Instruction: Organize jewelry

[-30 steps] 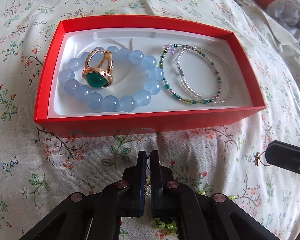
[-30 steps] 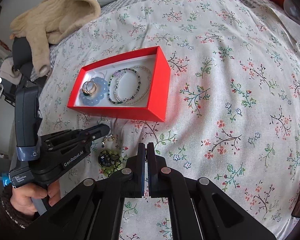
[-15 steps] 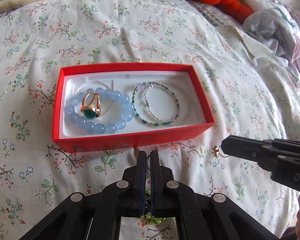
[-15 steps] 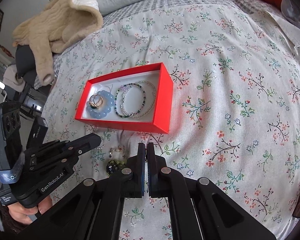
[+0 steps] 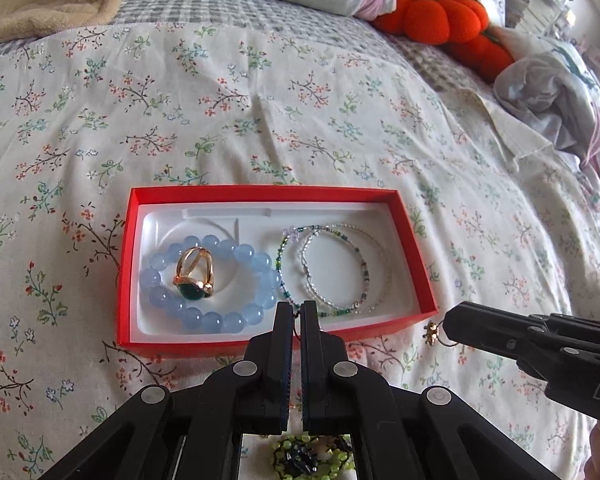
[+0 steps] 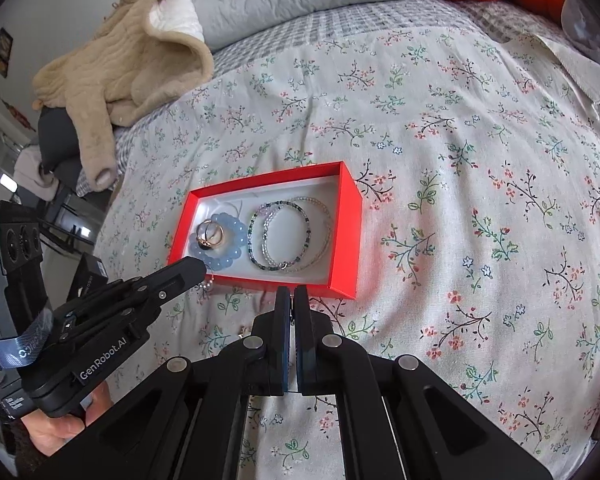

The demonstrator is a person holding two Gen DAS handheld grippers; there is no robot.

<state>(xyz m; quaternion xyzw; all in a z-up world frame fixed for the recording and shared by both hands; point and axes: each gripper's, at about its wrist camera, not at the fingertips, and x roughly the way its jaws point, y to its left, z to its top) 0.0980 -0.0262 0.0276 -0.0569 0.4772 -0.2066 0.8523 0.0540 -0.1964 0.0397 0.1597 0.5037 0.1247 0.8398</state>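
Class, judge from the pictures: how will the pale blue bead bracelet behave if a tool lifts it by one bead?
Probably floppy: the blue bead bracelet is separate strung beads, so it should sag. Its round, glossy beads look slippery to pinch. The gold ring inside its loop may shift.

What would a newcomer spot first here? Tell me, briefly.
The red box mid-bed stands out: a blue bracelet circles a gold ring on its left, and thin bangles lie on its right. Beside it the right gripper pinches a gold earring, and the left gripper seems to dangle a pearly earring. Orange pumpkin cushions sit by the pillows.
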